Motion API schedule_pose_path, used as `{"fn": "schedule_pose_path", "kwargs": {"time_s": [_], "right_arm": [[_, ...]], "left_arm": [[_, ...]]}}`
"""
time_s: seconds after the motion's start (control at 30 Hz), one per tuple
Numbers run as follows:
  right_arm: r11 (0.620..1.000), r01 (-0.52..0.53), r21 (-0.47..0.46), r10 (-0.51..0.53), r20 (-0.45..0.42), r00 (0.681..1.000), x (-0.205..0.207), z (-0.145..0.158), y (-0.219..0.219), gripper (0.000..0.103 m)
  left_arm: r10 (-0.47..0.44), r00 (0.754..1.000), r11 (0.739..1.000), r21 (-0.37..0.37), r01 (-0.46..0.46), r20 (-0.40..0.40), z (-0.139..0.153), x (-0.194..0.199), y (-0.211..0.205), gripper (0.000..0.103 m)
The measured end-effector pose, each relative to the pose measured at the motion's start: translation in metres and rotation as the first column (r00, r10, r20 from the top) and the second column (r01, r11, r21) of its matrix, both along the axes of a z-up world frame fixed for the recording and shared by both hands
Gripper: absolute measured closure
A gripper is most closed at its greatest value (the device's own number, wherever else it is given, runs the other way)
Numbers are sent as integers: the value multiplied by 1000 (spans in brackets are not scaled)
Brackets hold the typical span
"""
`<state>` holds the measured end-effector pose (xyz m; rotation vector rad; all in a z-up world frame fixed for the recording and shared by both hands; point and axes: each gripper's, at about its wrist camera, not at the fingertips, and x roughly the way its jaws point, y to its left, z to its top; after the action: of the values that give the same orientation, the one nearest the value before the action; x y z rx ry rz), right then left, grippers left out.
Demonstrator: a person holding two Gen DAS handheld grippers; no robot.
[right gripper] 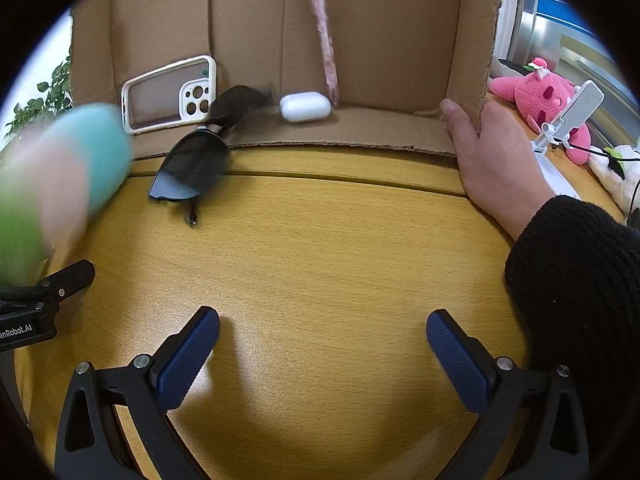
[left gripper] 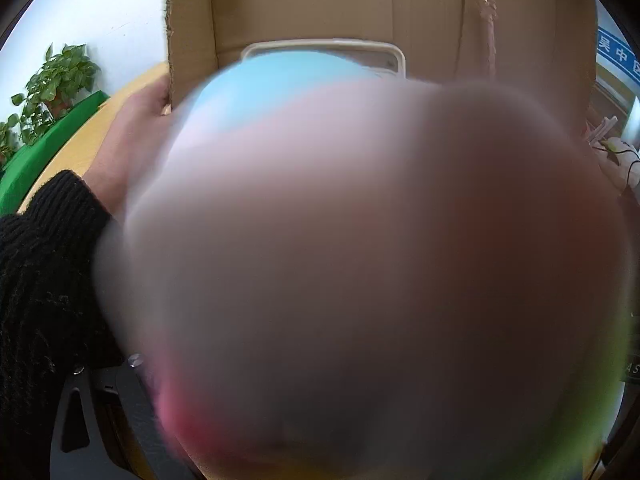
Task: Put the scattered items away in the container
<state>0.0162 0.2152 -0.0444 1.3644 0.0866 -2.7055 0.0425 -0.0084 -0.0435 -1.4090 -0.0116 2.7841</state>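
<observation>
Right wrist view: the right tongs [right gripper: 322, 344] stand wide open and empty over the bare counter [right gripper: 320, 264], both blue pads clear of everything. The sunglasses [right gripper: 192, 168] lie ahead and to the left of these tongs, across the front lip of the box [right gripper: 380, 40]: one lens rests on the counter, the other on the box floor. Their long axis runs on a diagonal, from near-left to far-right. One temple tip points back toward the camera.

Inside the box, well beyond the lip, are a phone case [right gripper: 168, 96] leaning on the back wall, a white earbud case [right gripper: 305, 107] and a pink pen [right gripper: 322, 40] standing against the wall. A hand [right gripper: 492, 160] grips the right box wall.

The left tongs [right gripper: 24, 304] enter at the left edge of this view, carrying a blurred ball [right gripper: 60, 172] in pastel colours. The ball sits just left of the sunglasses, and the left tongs appear closed on it, though the pads are hidden.

Left wrist view: the ball [left gripper: 360, 260] fills most of the frame; the box opening lies directly ahead of it.

Judgement: the ball has a straight forward path into the box. The right tongs are the free pair for the sunglasses and would need a reach forward-left, with the pads set across the diagonal frame.
</observation>
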Motion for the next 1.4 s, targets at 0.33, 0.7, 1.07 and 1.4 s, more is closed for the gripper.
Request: {"fn": "schedule_pose_path", "kwargs": {"time_s": [0.33,0.7,1.07,1.4], "right_arm": [[1000,1,0,-1,-1,1000,-1,-1,-1,0],[1000,-23,1,23,0,1000,-1,-4,-3,0],[999,-38,1,38,1,999,-1,-5,-5,0],[999,-45,1,45,1,999,-1,-7,-6,0]], "left_arm": [[0,1000,1000,-1,0,0,4,3,1,0],[0,1000,1000,-1,0,1,6,3,1,0],[0,1000,1000,-2,0,0,6,3,1,0],[0,1000,1000,-2,0,0,7,3,1,0]]}}
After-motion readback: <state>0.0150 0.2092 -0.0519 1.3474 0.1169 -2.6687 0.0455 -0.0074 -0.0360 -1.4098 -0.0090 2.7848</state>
